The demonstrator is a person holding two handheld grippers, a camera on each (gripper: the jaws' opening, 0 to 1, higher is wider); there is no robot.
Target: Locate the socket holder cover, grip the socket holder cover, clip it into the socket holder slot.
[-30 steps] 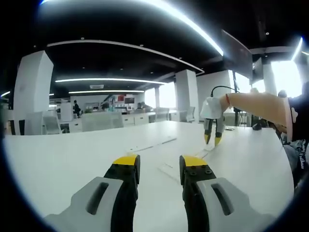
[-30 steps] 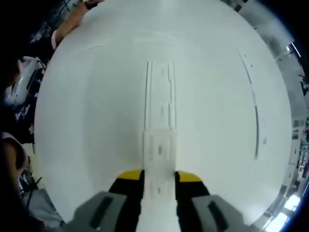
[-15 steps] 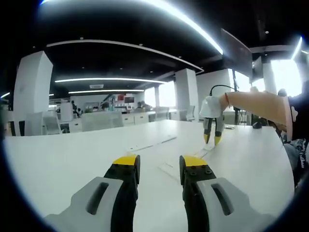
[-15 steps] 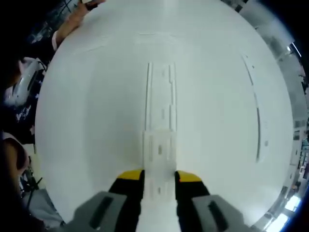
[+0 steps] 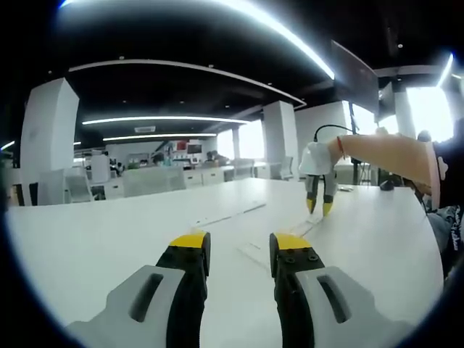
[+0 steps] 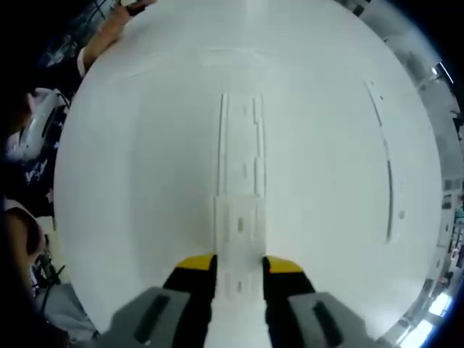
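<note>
The right claw [image 6: 238, 264] is closed on the near end of the socket holder cover [image 6: 238, 243], a short white plastic piece with small slots along its middle, pinched by its two long edges between the yellow-tipped jaws. It points straight down at the white surface [image 6: 145, 181], and the cover lies lengthwise over the near end of the socket holder slot [image 6: 241, 145], a long white channel with raised side rails running away from the jaws. Gripping across the width leaves the cover's top free and keeps its edges parallel to the rails, which is likely what lets it be pressed down square; whether it has already clipped in I cannot tell, white on white. A second long strip [image 6: 388, 174] lies well apart on the right side of the view, and a person's hand [image 6: 109, 29] rests at the far edge of the surface.

The left claw [image 5: 238, 250] hangs low over the surface with its jaws narrowly apart and nothing between them, seemingly kept back out of the way. From there the right claw [image 5: 319, 206] shows tip-down over the strips, held by a forearm [image 5: 384, 159] reaching in from the right. Beyond it is an open office with pillars and ceiling lights
</note>
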